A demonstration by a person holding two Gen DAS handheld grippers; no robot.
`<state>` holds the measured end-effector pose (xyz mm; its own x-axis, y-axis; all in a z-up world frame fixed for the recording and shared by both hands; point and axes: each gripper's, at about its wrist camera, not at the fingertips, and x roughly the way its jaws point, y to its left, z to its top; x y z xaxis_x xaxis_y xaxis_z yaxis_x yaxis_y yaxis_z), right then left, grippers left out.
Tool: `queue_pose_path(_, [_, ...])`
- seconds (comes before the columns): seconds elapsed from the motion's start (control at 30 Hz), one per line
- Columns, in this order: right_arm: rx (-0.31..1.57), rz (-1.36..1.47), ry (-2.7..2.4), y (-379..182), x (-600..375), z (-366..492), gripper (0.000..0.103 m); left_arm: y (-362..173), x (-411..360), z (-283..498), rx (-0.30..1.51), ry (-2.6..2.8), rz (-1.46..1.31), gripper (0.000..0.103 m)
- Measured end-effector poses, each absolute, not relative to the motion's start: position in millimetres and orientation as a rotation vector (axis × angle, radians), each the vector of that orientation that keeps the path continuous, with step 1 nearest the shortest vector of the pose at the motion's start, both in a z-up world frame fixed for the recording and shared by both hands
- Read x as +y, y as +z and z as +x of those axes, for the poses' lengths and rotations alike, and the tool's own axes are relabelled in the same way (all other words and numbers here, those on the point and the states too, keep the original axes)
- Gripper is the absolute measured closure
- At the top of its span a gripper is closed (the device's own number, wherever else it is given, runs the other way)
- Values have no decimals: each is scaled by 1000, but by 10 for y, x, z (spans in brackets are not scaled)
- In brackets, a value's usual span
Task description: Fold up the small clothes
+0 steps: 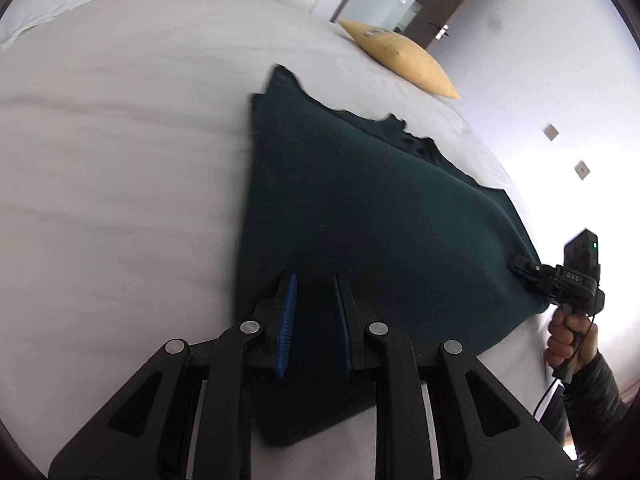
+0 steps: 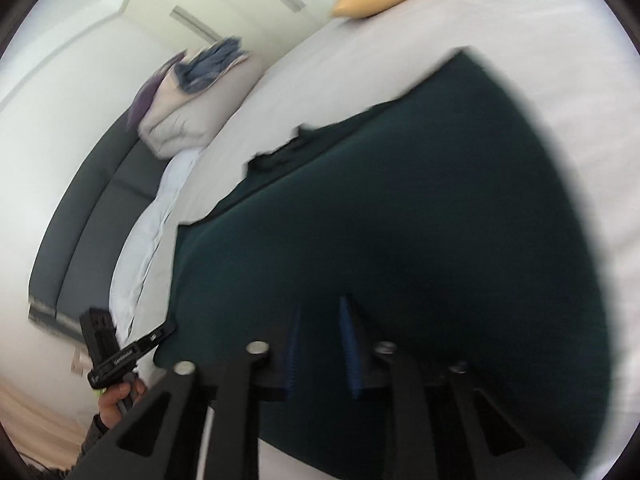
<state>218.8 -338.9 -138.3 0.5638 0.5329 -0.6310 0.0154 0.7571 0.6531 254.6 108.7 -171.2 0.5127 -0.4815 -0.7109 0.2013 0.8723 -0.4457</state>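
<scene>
Left wrist view gives us the only writing we can make out: pale letters on the body of the right gripper (image 1: 520,268) at the right edge of the frame, which look like "DAS", though they are small and we cannot be sure. A green light glows on the black block above them. A pale label sits on the yellow cushion (image 1: 400,56) in the upper middle, too small to read. In the right wrist view the left gripper (image 2: 170,327) at the lower left carries a line of white lettering on its arm, blurred beyond reading.

We see the dark green garment (image 1: 360,216) spread on the white bed (image 1: 120,160), filling the middle of both frames. Its cloth is plain and dull, with no print or tag showing. The left edge is straight, the far edge ragged and crumpled with darker folds, and the surface bulges gently.

Our left gripper (image 1: 314,312) hangs over the near edge of the garment at the bottom centre, its blue ribbed pads (image 1: 286,320) standing a little apart; we cannot tell whether cloth is pinched between them. The right gripper's tips touch the garment's right-hand edge, and a hand (image 1: 568,340) in a dark sleeve grips its handle. In its own view the right gripper (image 2: 320,344) has blue pads a little apart over the cloth, and blur hides whether they grasp it.
</scene>
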Motion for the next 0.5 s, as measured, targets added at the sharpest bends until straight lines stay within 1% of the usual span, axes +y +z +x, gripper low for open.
queue_pose_path(0.03, [924, 686, 290, -1379, -3526, 2133, 92, -1705, 1129, 2552, 949, -393, -327, 85])
queue_pose_path(0.1, [893, 717, 208, -1335, -3721, 2038, 92, -1686, 1339, 2461, 939, -351, -401, 85])
queue_pose_path(0.13, [878, 711, 165, -1272, -3774, 1966, 91, -1680, 1428, 2405, 936, -304, -430, 80])
queue_pose_path(0.2, [865, 688, 147, -1159, -3733, 1929, 77, -1668, 1623, 2295, 928, -235, -504, 53])
queue_pose_path(0.23, [852, 671, 154, -1083, -3660, 1919, 61, -1667, 1720, 2200, 900, -218, -581, 25])
queue_pose_path(0.27, [839, 664, 167, -1028, -3590, 1932, 53, -1670, 1779, 2112, 870, -204, -634, 16])
queue_pose_path(0.3, [824, 665, 195, -971, -3508, 1954, 52, -1675, 1831, 1999, 832, -195, -711, 13])
queue_pose_path(0.33, [809, 675, 246, -908, -3388, 2005, 52, -1694, 1824, 1958, 839, -218, -750, 9])
queue_pose_path(0.5, [836, 675, 382, -851, -2872, 2302, 52, -1701, 1654, 2224, 918, -311, -741, 9])
